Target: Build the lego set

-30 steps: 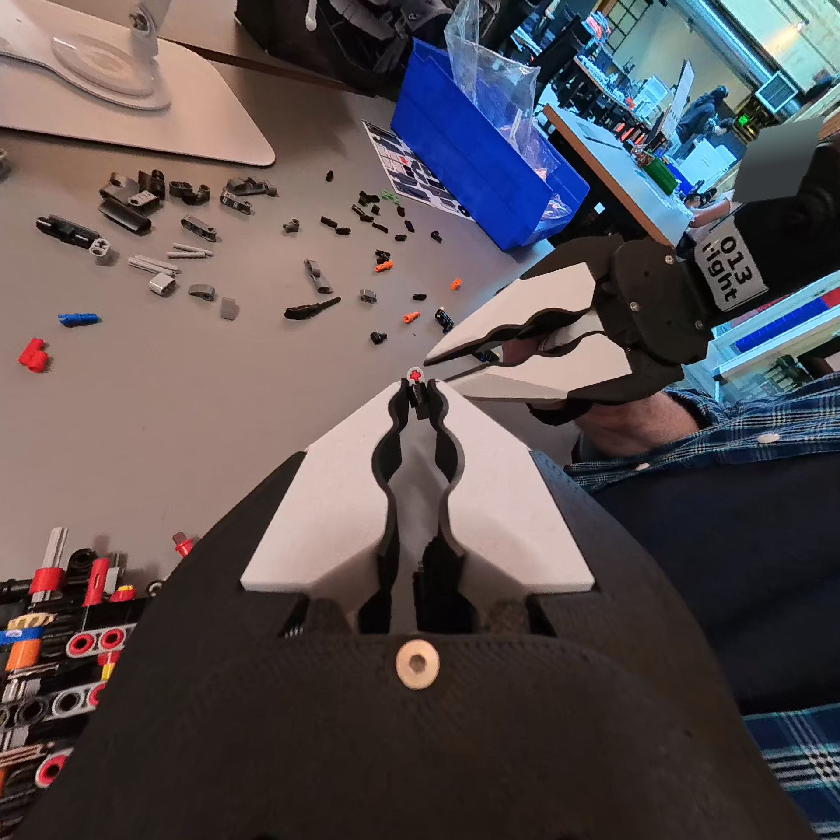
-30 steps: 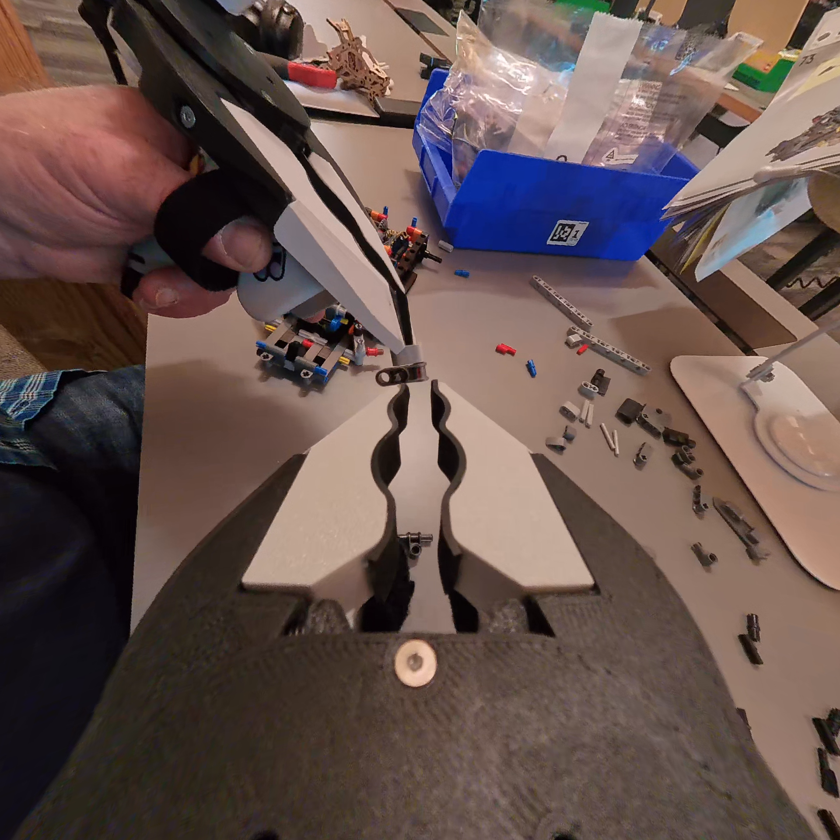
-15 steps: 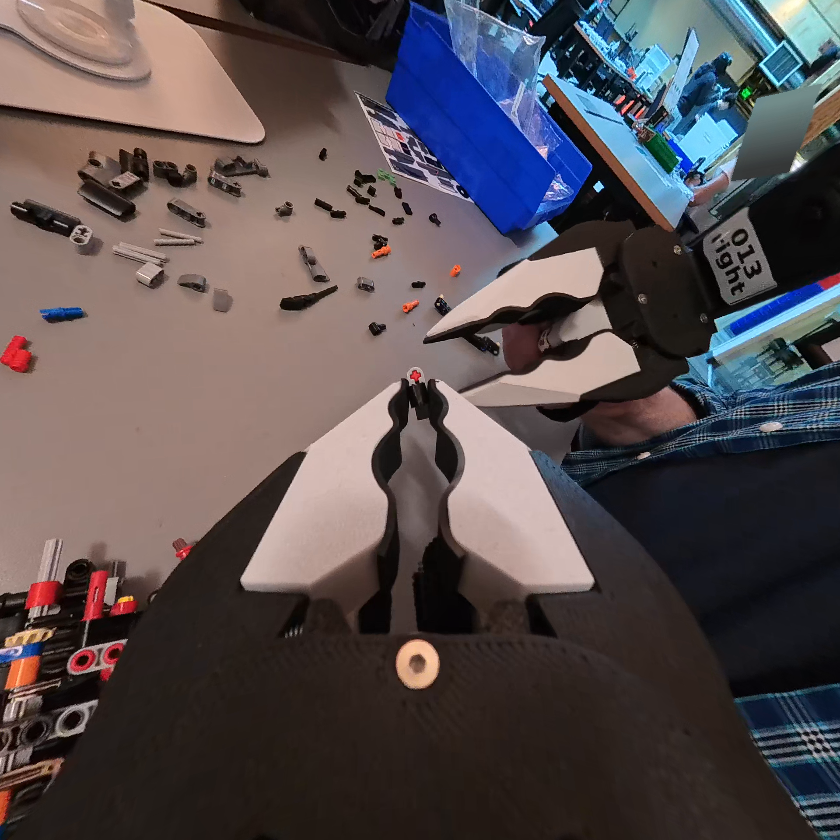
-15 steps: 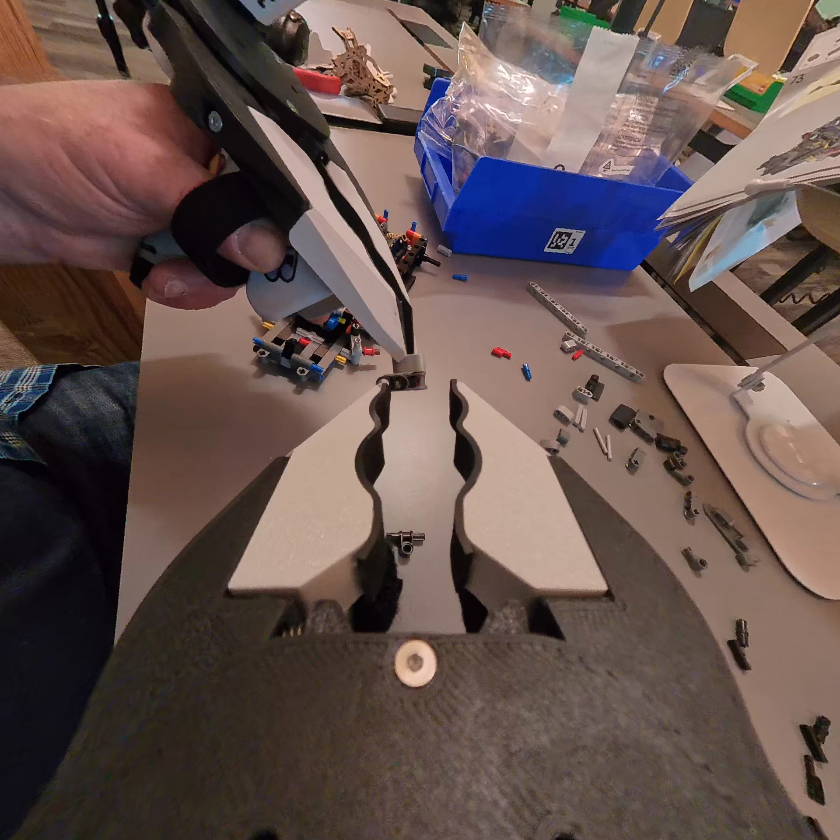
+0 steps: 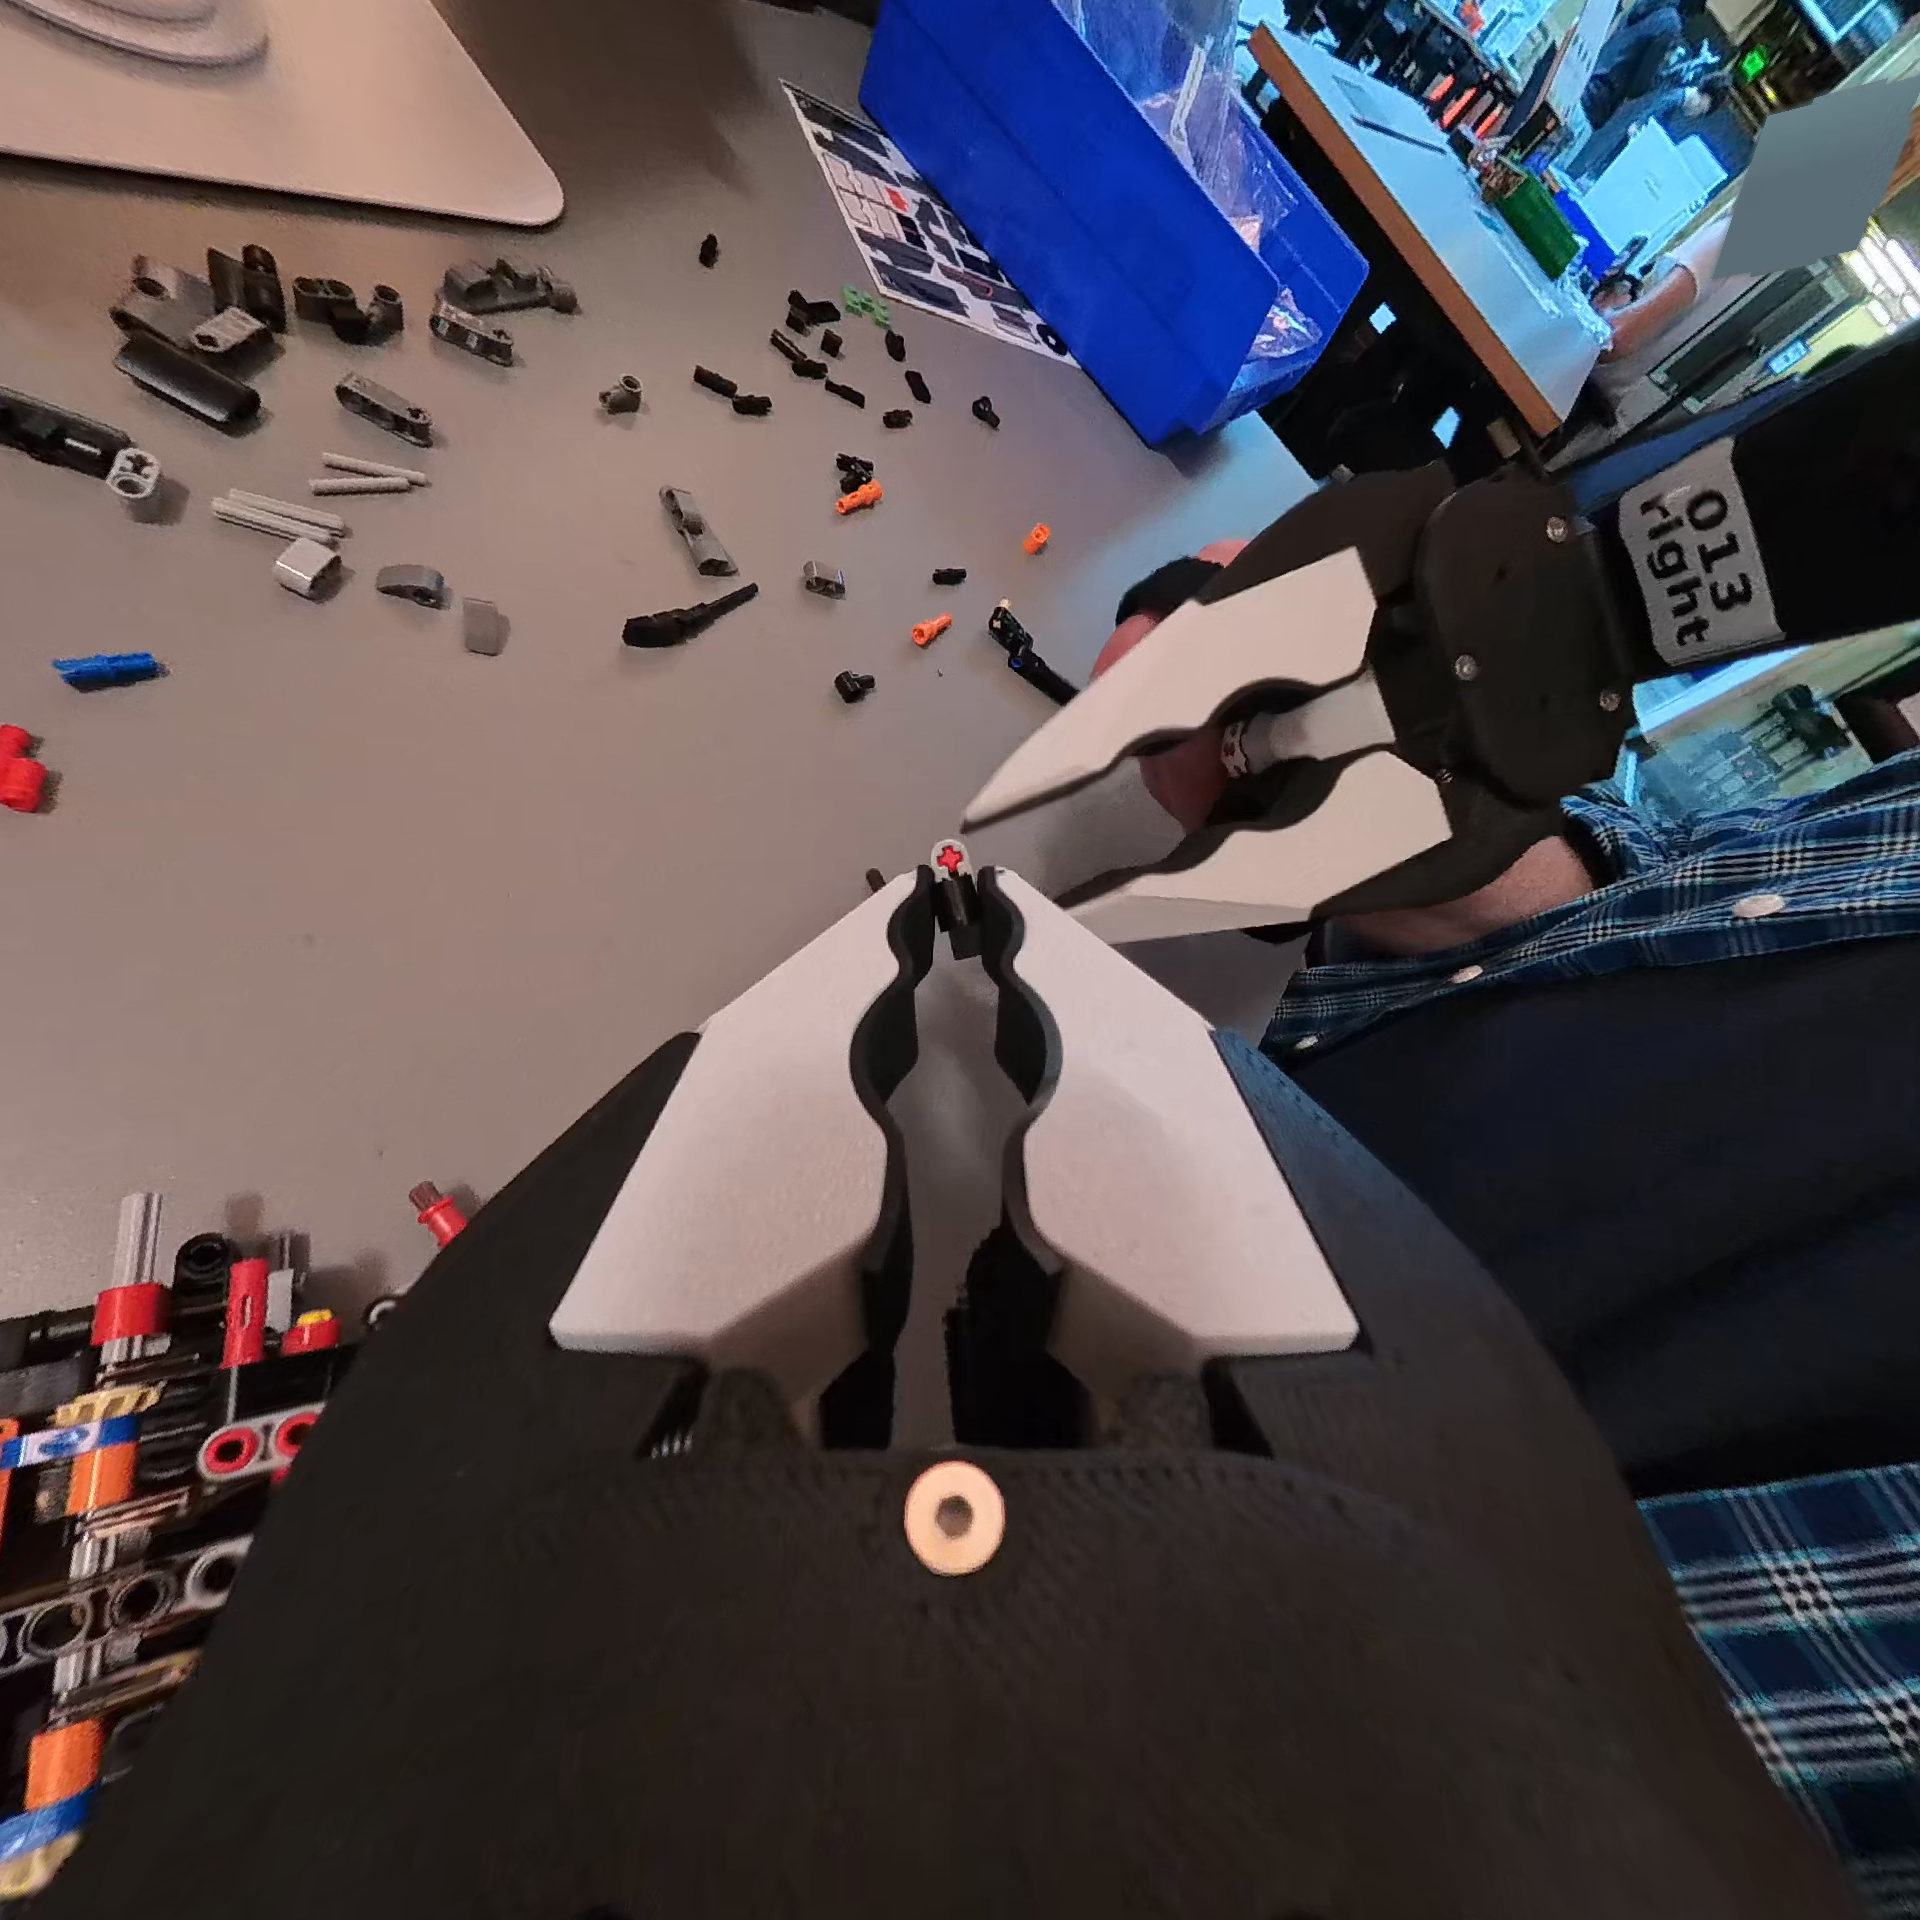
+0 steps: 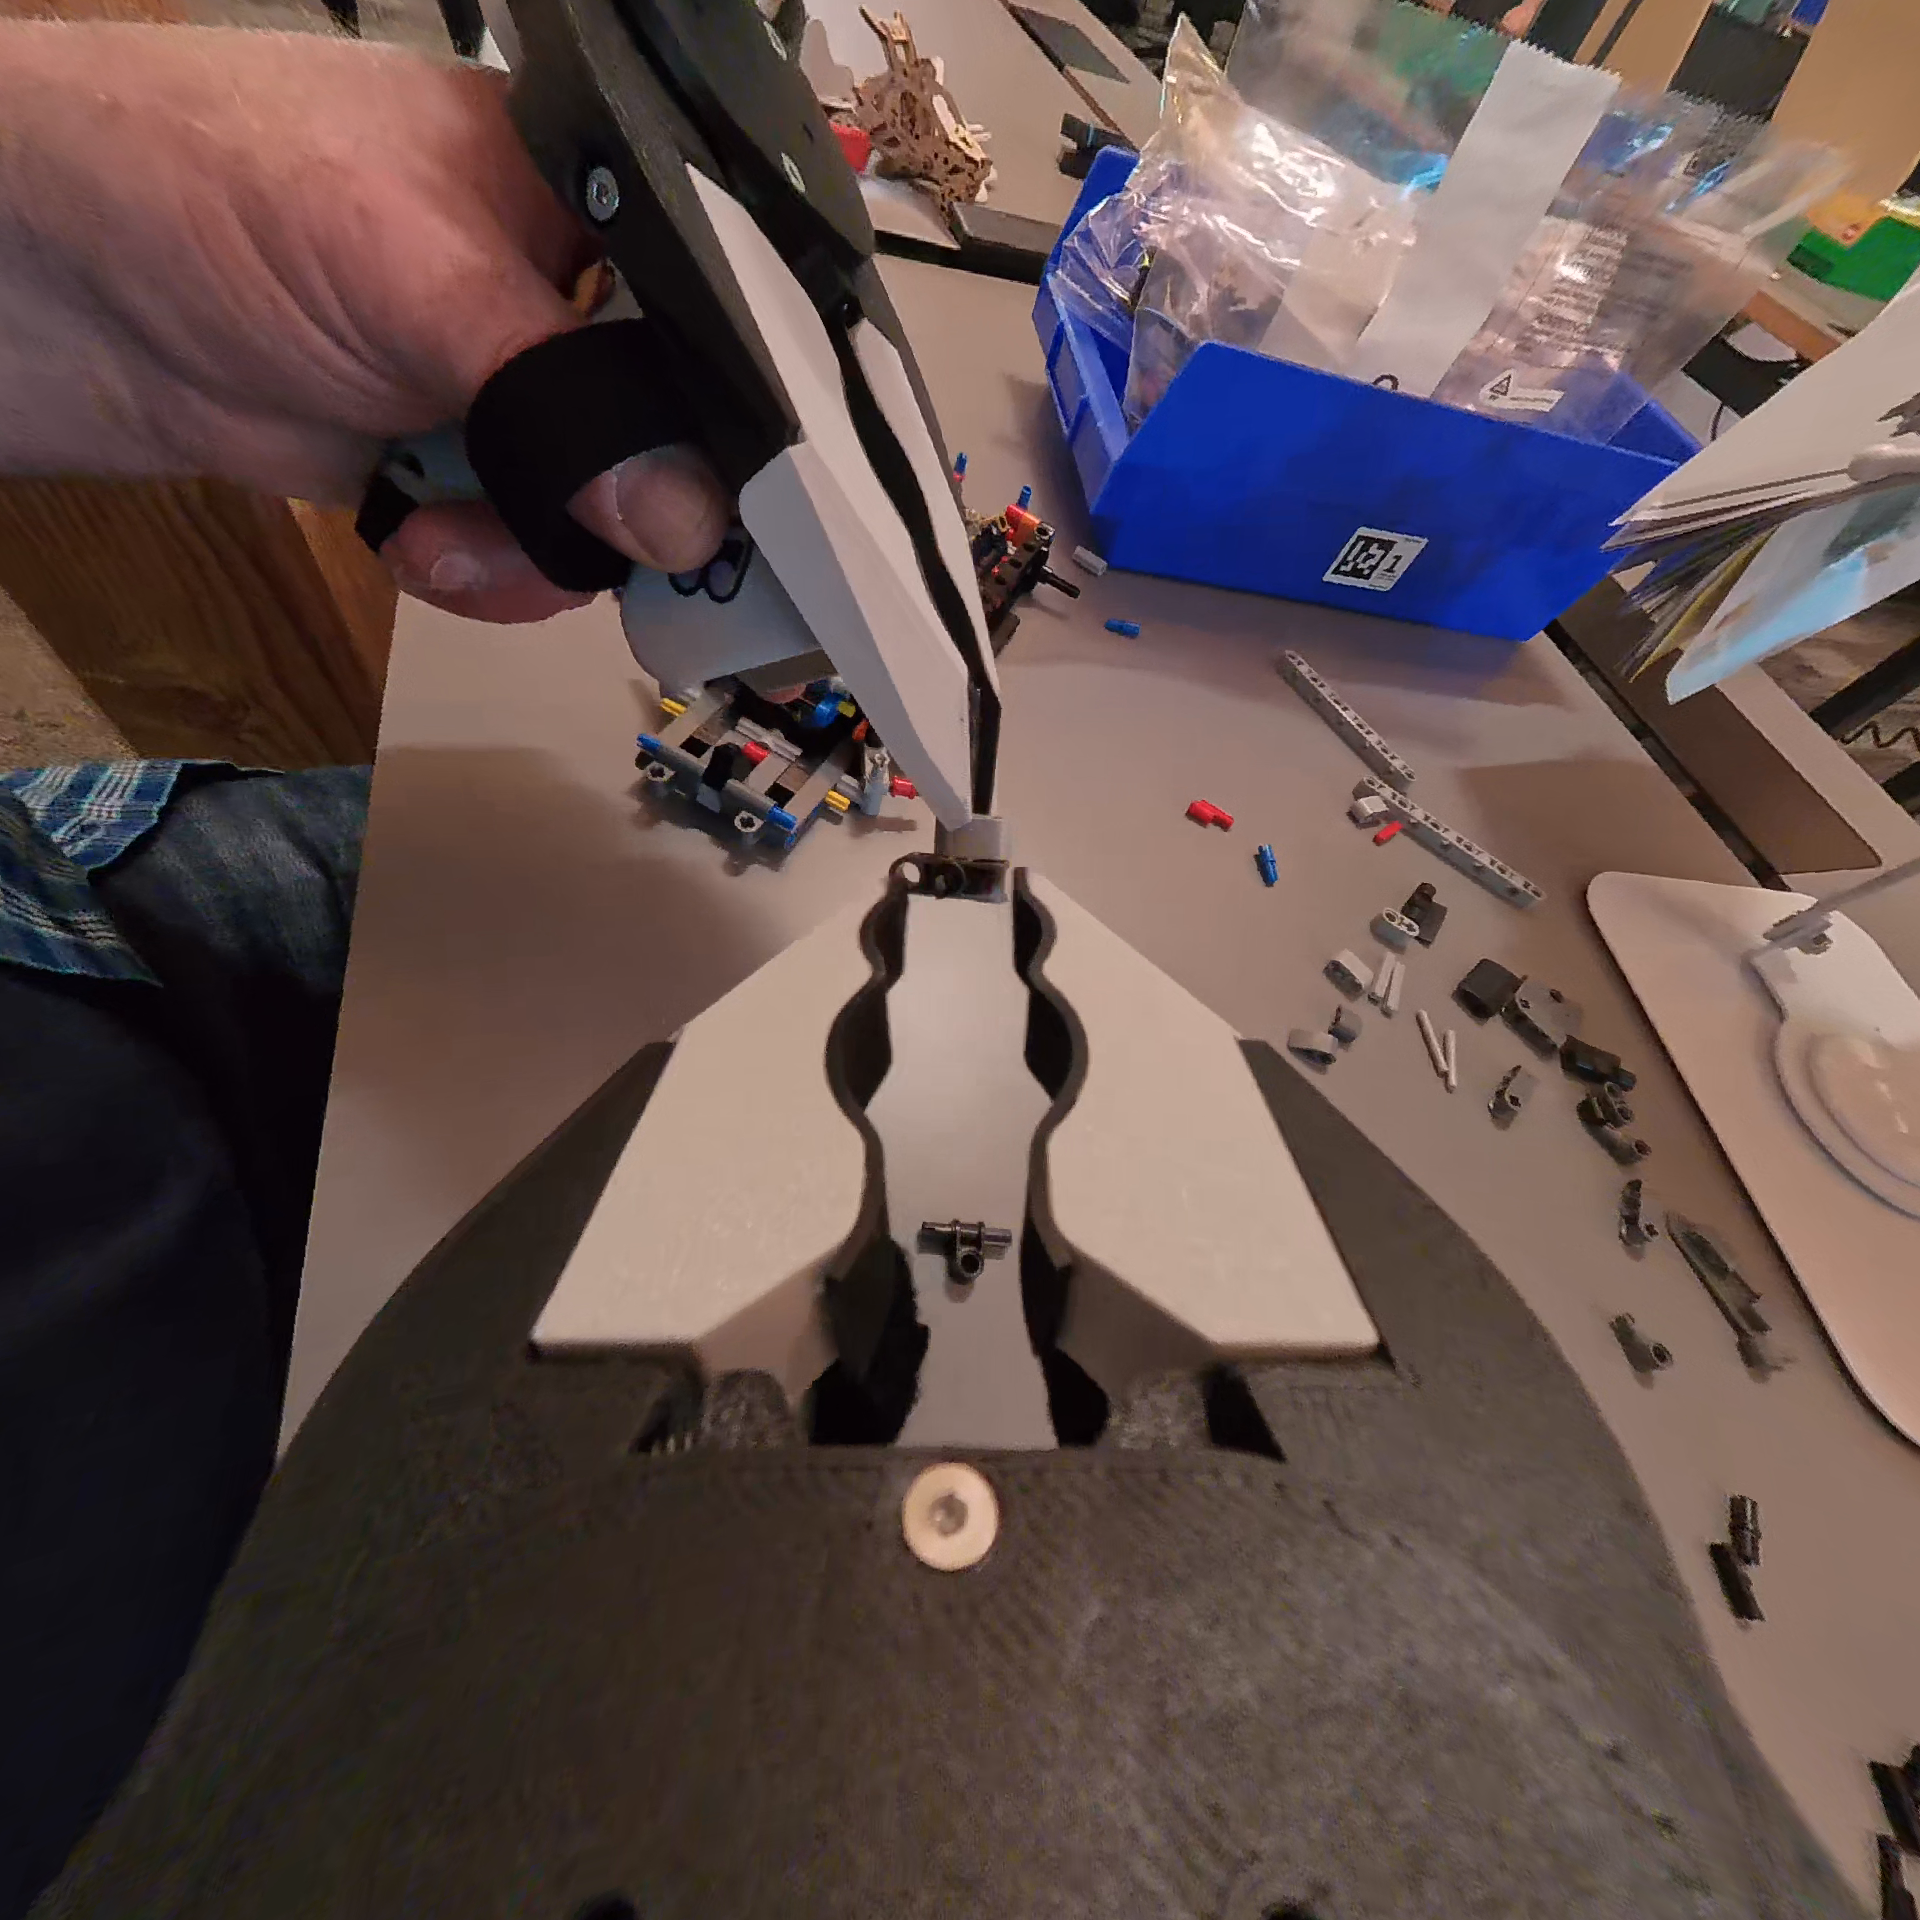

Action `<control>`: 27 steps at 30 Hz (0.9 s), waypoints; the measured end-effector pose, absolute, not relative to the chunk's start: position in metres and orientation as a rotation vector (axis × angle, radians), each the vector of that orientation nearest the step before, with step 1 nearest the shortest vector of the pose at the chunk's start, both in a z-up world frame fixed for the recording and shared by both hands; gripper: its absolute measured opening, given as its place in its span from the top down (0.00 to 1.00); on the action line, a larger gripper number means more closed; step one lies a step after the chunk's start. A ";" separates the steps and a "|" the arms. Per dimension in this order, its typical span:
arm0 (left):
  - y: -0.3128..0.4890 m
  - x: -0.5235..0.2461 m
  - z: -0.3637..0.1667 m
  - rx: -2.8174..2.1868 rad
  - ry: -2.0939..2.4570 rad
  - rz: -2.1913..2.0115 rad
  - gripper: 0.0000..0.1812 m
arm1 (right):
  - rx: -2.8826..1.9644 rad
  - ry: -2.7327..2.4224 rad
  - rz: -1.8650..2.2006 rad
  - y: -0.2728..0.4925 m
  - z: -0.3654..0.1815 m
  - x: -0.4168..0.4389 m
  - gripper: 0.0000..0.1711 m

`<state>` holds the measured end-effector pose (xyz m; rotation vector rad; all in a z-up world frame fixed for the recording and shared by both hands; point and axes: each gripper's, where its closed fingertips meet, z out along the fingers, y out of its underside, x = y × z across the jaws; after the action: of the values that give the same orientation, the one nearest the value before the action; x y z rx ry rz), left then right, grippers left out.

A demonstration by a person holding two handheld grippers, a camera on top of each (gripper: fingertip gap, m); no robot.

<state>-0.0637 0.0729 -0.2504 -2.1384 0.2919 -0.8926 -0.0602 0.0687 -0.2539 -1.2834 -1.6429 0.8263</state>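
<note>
Above the bench's (image 6: 582, 914) near edge, the left hand-held gripper (image 5: 951, 883) pinches a small grey-and-black connector (image 6: 961, 857), steadying it for the right hand-held gripper (image 6: 958, 883), whose jaws stand apart.

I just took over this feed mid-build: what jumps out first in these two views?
The left gripper is shut on a small grey connector, held above the grey table, with the open right gripper closing in around it. Behind stands a blue bin stuffed with clear bags, loose dark pieces are scattered across the table, and the half-built model sits beneath the left gripper.
</note>
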 end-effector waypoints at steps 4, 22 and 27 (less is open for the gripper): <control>0.066 -0.069 -0.251 -2.136 0.274 -0.924 0.96 | -1.280 -1.679 0.818 0.062 -0.259 -0.064 0.84; 0.050 -0.122 -0.239 -2.028 0.147 -1.027 0.97 | -1.226 -1.733 0.838 0.052 -0.239 -0.109 0.86; 0.048 -0.136 -0.234 -1.984 0.111 -1.068 0.97 | -1.200 -1.735 0.867 0.051 -0.228 -0.123 0.91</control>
<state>-0.1358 0.0481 -0.2341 -1.9843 0.1112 -1.0675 -0.1235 0.0513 -0.2279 -1.2001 -1.7352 0.8665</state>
